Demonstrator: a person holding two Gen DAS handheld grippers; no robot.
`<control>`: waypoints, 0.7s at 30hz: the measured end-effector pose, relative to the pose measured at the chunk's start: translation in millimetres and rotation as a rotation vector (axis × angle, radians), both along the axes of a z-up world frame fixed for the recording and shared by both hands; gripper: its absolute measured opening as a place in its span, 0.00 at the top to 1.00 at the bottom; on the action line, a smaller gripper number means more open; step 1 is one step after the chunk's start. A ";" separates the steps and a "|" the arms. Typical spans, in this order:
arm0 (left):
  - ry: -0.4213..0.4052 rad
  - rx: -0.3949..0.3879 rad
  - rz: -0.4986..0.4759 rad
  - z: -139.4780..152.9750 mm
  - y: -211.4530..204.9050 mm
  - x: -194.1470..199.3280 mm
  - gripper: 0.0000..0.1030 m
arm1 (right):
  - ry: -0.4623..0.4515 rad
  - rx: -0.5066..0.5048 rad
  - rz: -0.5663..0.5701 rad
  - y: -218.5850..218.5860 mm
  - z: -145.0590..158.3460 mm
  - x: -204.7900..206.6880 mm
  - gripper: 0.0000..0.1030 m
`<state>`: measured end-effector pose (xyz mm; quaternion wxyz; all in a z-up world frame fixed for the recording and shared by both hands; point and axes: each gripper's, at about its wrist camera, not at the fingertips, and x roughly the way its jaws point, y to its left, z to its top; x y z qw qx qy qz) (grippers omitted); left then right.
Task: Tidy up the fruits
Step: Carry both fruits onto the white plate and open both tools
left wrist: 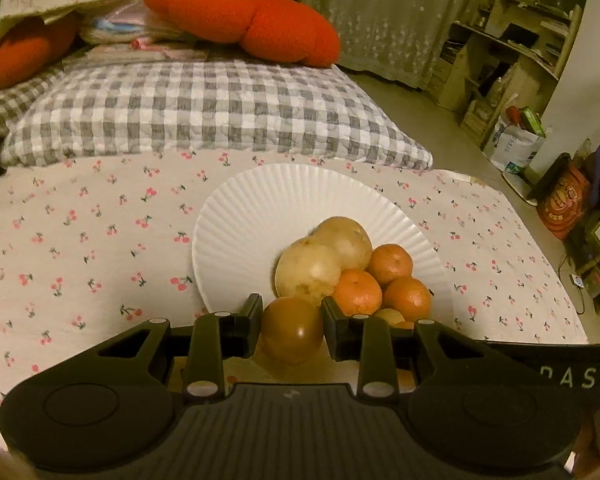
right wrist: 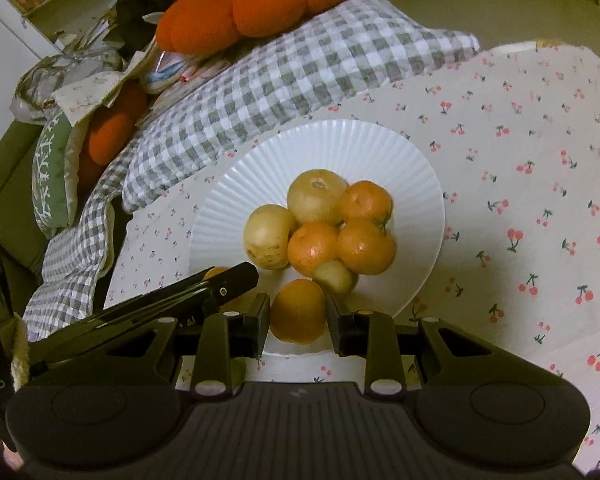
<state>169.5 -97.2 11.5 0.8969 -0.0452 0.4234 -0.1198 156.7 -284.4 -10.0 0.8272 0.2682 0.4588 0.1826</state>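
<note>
A white ribbed plate [left wrist: 240, 216] [right wrist: 332, 148] on a cherry-print cloth holds a pile of fruit: two pale yellow round fruits [left wrist: 308, 268] [right wrist: 316, 196] and several tangerines [left wrist: 358, 292] [right wrist: 366, 246]. My left gripper [left wrist: 292, 320] is shut on a smooth brownish-orange fruit [left wrist: 292, 330] over the plate's near edge. My right gripper [right wrist: 298, 316] is shut on an orange fruit [right wrist: 298, 310] at the plate's near edge. The left gripper's finger [right wrist: 224, 280] shows in the right wrist view beside it.
A grey checked pillow [left wrist: 204, 108] [right wrist: 300, 64] lies behind the plate, with orange plush cushions [left wrist: 236, 12] [right wrist: 252, 0] beyond. The cloth's right edge drops to the floor, where bags [left wrist: 516, 140] and shelves [left wrist: 512, 40] stand.
</note>
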 end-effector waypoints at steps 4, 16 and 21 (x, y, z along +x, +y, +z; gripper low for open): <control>0.003 -0.029 0.003 -0.5 3.2 -0.3 0.77 | 0.028 0.030 -0.010 -1.4 -7.9 0.9 0.73; 0.029 -0.137 0.024 15.0 16.1 -11.2 0.73 | 0.038 0.151 -0.080 -21.5 0.2 -3.7 0.71; 0.016 -0.132 0.042 27.6 26.6 -21.1 0.68 | -0.045 0.120 -0.140 -32.7 21.1 -12.2 0.71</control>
